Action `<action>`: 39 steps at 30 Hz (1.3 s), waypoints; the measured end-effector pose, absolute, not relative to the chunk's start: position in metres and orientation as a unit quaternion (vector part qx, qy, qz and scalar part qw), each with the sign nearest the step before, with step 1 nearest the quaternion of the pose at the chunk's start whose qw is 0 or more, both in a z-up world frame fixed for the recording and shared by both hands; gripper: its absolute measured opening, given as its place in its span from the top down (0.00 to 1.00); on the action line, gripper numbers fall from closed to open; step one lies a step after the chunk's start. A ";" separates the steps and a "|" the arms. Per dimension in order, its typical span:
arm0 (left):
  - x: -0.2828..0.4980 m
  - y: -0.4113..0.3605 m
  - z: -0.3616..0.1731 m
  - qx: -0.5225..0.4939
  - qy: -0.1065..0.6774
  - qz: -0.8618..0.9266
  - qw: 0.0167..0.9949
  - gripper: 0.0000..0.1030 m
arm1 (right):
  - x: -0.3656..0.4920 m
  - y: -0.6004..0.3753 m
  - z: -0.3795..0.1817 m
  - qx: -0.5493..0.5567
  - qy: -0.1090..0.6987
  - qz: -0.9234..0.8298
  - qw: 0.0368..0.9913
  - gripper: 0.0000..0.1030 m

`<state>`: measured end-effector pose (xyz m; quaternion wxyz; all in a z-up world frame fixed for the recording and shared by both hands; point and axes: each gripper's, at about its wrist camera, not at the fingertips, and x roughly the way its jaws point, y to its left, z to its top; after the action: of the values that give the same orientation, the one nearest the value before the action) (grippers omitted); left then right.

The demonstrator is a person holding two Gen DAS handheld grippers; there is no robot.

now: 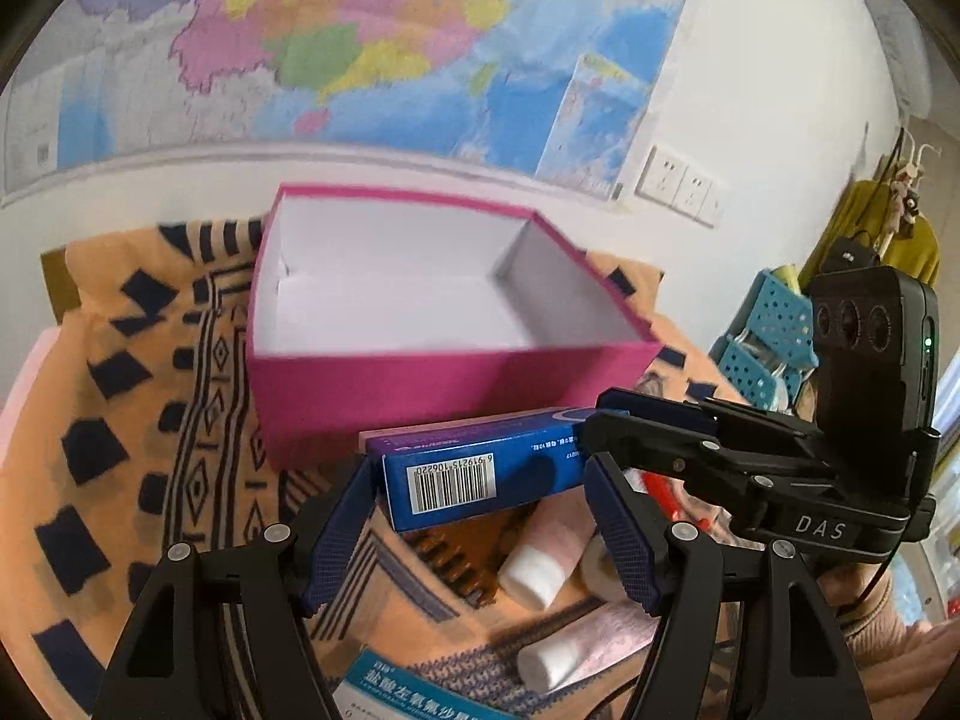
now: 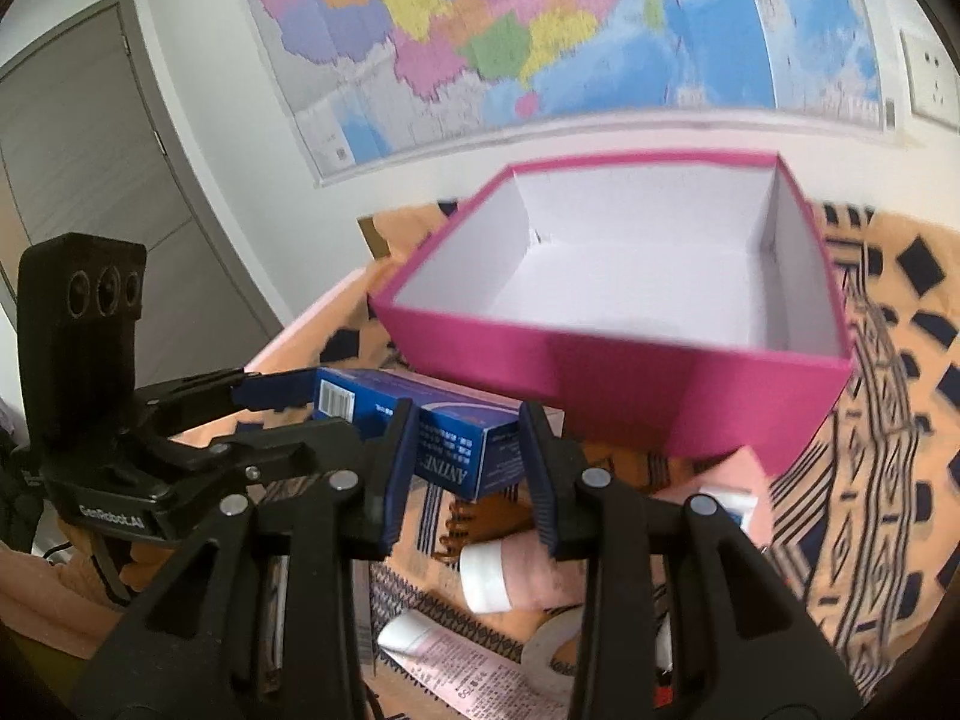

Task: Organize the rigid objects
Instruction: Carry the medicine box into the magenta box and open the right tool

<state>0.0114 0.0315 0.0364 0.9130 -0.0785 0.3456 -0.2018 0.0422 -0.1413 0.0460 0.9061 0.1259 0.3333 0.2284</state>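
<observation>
Tilting downward, the left gripper clamps the blue carton lengthwise, just before the pink box. From the right wrist, the right gripper pinches the carton's end, fingers narrow, above the patterned cloth.

Blue carton with a purple top edge, a white barcode panel on its long side and white lettering on its end flap, held clear of the patterned cloth, lying roughly level just in front of the pink box's near wall. Clamped along its length by the left gripper and across one end by the right gripper. Pink box open on top, white inside, nothing in it, resting on the cloth, close below the wall
</observation>
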 end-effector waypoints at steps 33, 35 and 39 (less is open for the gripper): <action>0.120 0.038 0.033 -0.015 0.360 -0.122 0.925 0.29 | 0.158 -0.141 0.032 0.126 0.352 0.228 0.899 0.62; 0.121 0.039 0.031 -0.014 0.362 -0.113 0.925 0.29 | 0.161 -0.140 0.028 0.126 0.358 0.227 0.897 0.62; 0.117 0.043 0.031 -0.009 0.356 -0.097 0.930 0.29 | 0.160 -0.141 0.025 0.129 0.361 0.222 0.897 0.62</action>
<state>0.1171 0.0428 0.0314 0.9295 -0.0094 0.3555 -0.0974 0.1600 -0.1410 0.0246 0.8966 0.1294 0.3606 0.2221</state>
